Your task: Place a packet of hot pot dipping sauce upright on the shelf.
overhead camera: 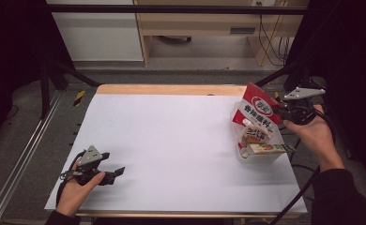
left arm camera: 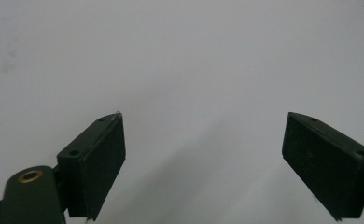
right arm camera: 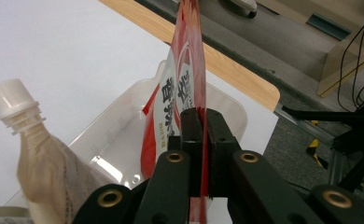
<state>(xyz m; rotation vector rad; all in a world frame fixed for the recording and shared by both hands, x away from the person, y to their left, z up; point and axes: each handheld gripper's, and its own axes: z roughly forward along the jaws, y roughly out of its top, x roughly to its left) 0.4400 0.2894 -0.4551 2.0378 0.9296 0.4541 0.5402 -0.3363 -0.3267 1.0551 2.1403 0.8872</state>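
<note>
Between our right gripper's (right arm camera: 199, 123) black fingers (right arm camera: 217, 140), low centre of the right gripper view, sits the edge of a red and white sachet (right arm camera: 189, 70). Jaws pinched tight on it, no gap visible. In the high view the sachet (overhead camera: 258, 110) stands at the right of the frame, upright and slightly tilted, lower end down in a clear plastic tub (overhead camera: 240, 157); the right gripper (overhead camera: 282, 112) nips its right edge.

Handling, our judgement: the sachet is a thin flexible film pack, light, soft, glossy so likely slippery. It holds flat between the pads and seems to keep its shape, so the sealed edge is probably the stiffest part and the place to hold. Grip on the seam, not the filled belly, which would squash and slide. Not fragile, but it could swing or fold if we move fast.

Outward from there: a beige spouted pouch (right arm camera: 45, 158) with a white screw cap (right arm camera: 12, 100) lies at lower left of the right gripper view, also in the tub (right arm camera: 119, 135). A small carton (overhead camera: 265, 149) lies across the tub's near side in the high view.

Our left gripper (overhead camera: 118, 172) rests at lower left of the high view on the white table (overhead camera: 171, 140), well apart from the tub. Its fingers (left arm camera: 94, 158) are spread wide, nothing between them, bare table (left arm camera: 194, 70) ahead.
</note>
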